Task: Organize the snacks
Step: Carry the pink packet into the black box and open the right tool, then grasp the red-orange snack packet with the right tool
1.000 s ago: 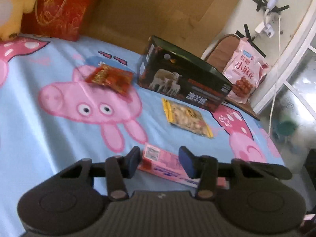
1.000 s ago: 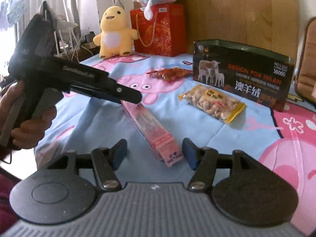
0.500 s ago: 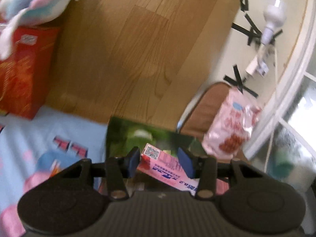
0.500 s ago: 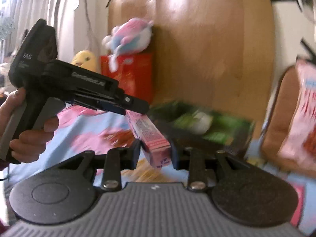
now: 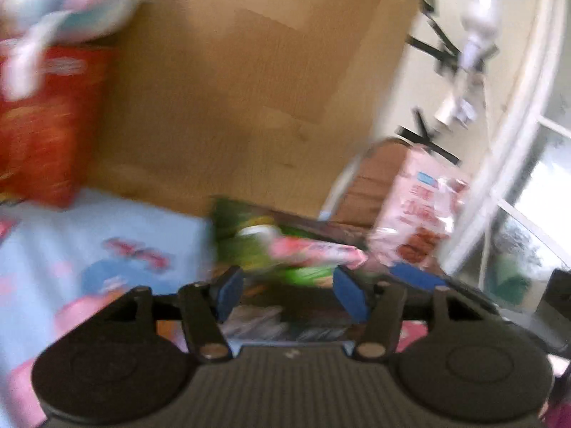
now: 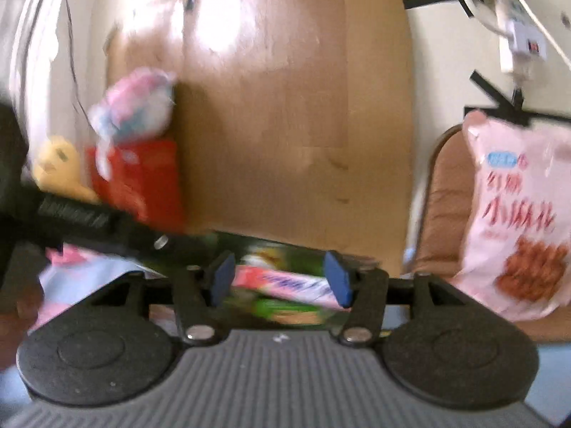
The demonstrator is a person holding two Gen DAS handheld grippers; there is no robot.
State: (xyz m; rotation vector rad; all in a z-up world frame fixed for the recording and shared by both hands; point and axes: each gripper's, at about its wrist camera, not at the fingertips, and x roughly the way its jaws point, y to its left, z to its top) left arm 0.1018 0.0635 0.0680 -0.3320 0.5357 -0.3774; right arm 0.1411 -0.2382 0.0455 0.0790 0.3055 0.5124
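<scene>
Both views are blurred by motion. The long pink snack box [image 6: 285, 283] lies in the open dark green box [image 6: 282, 249], beyond my right gripper [image 6: 280, 283], whose blue pads stand wide apart around it without touching. In the left wrist view the pink snack box [image 5: 314, 251] sits over the green box [image 5: 249, 239], above and beyond my left gripper [image 5: 291, 290], which is open and empty. The left gripper's body [image 6: 89, 221] shows at the left of the right wrist view.
A large pink snack bag [image 6: 517, 221] leans on a brown chair [image 6: 446, 214] at the right. A red gift bag [image 6: 142, 178], a yellow plush [image 6: 60, 164] and a pastel plush [image 6: 135, 107] stand at the back left. A wooden board [image 6: 285, 107] rises behind. The blue cartoon sheet [image 5: 89, 242] covers the bed.
Both grippers held the pink box together half a second ago. Both have opened, and the box now lies in the green box. A second ago it lay on the sheet.
</scene>
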